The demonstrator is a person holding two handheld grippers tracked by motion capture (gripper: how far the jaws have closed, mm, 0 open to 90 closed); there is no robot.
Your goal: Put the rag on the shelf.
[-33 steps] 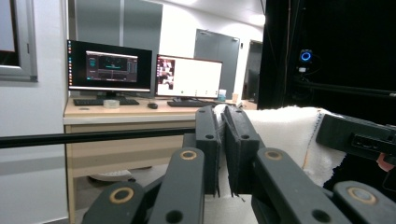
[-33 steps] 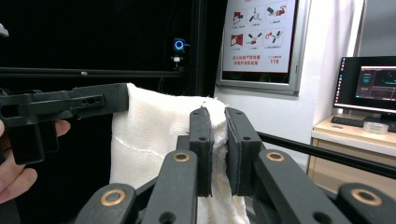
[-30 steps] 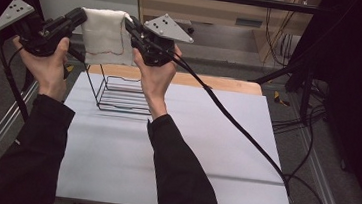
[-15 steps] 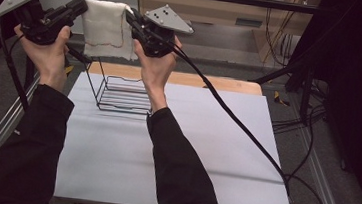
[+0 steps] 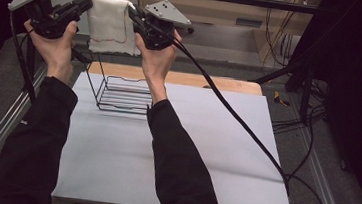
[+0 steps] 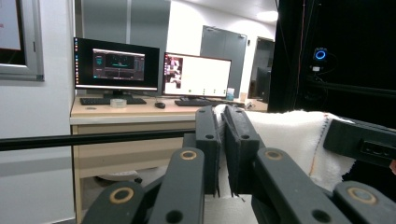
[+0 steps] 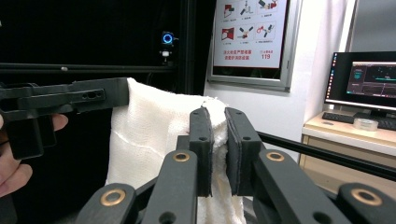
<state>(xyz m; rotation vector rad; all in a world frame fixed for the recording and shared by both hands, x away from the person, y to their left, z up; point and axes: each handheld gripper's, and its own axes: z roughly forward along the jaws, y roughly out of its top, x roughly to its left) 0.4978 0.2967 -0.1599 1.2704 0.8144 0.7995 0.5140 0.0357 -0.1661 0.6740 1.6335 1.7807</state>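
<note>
High view: upper left of the frame, the left tool (image 5: 83, 6) and right tool (image 5: 131, 14) each pinch a top corner of the white towel (image 5: 108, 29), stretching it flat above the wire rack (image 5: 122, 94) on the desk (image 5: 204, 149), probably for draping. Left gripper view: jaws clamped on cloth at center. Right gripper view: same pinch, towel hanging lower left.

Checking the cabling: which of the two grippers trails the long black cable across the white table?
The right gripper: its cable runs over the table toward the right edge. The left gripper's drops beside the table.
</note>
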